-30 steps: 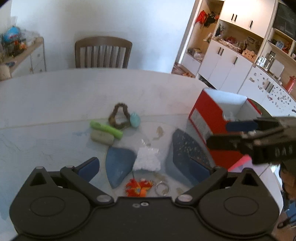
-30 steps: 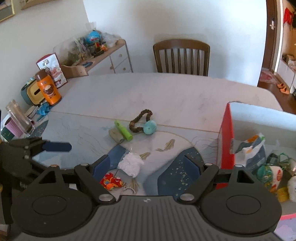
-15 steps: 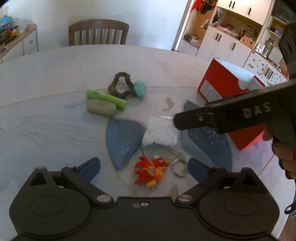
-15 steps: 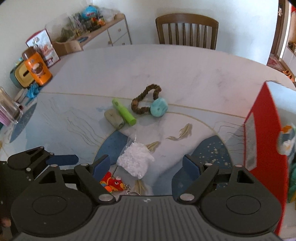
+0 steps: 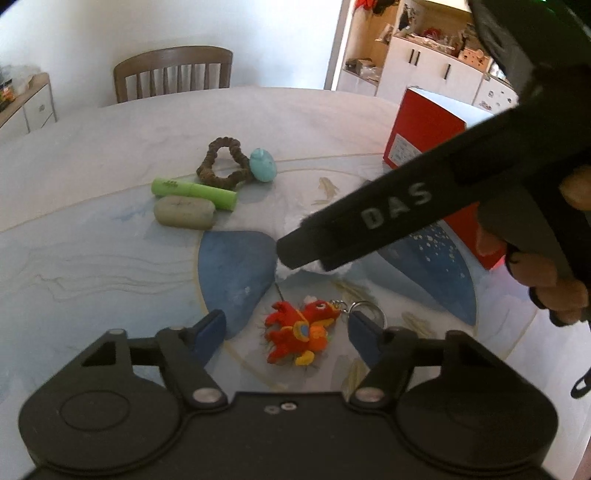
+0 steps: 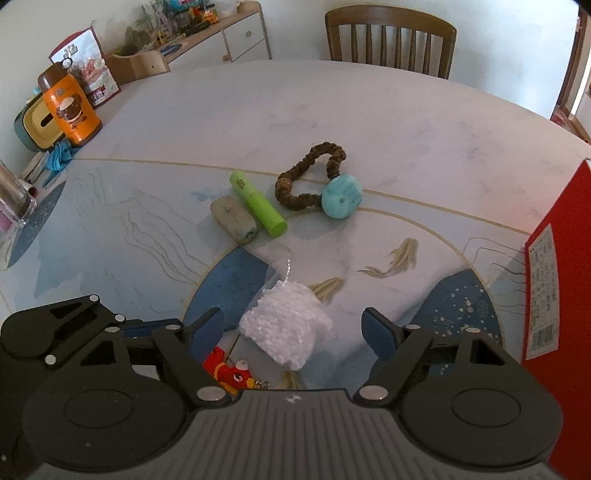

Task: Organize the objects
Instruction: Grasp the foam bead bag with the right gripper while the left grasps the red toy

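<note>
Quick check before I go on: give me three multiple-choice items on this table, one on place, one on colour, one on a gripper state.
1. The white bag of beads lies:
A. between the right gripper's fingers
B. inside the red cardboard box
C. on the wooden chair

2. The tube beside the grey oblong stone is:
A. orange
B. lime green
C. blue

3. The left gripper is:
A. shut on the red plush keychain
B. open around the keychain
C. shut, empty

Key: 1 A, the fingers flank the bag; 2 B, clearly lime green; 3 B, fingers stand apart either side.
</note>
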Available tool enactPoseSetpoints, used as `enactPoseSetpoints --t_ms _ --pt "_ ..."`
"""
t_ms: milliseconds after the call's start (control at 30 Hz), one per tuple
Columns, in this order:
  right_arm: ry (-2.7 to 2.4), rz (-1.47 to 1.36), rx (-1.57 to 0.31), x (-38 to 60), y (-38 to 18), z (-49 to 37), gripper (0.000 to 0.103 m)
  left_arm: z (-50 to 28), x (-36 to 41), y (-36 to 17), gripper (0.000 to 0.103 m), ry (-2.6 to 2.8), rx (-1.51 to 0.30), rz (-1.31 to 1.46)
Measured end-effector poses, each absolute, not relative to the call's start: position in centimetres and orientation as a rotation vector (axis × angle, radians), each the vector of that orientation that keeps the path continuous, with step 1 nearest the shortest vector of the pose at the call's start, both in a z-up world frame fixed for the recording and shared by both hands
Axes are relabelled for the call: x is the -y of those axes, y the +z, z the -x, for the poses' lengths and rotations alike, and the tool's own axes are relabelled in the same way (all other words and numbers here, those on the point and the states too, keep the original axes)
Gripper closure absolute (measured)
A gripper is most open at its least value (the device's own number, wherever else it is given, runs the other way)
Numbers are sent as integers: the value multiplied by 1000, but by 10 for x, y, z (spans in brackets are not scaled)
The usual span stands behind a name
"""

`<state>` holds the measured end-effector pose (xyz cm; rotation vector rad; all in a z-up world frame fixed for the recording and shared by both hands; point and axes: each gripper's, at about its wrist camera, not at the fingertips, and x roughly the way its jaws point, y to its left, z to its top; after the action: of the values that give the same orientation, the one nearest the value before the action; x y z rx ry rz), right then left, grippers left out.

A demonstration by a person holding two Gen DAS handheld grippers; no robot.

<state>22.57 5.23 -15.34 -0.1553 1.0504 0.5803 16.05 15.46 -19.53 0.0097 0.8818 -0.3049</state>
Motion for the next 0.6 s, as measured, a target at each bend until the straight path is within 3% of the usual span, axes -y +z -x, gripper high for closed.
enactPoseSetpoints --t_ms 200,433,600 --pt "593 175 -1062 -61 -159 -228 32 -157 -153 -196 44 -322 -868 -47" --pt "596 191 -1077 -65 -166 -227 45 -157 -149 -196 65 -338 -861 -92" --pt "591 195 -1075 -66 -167 -226 54 -160 -149 -196 65 -338 -866 -82"
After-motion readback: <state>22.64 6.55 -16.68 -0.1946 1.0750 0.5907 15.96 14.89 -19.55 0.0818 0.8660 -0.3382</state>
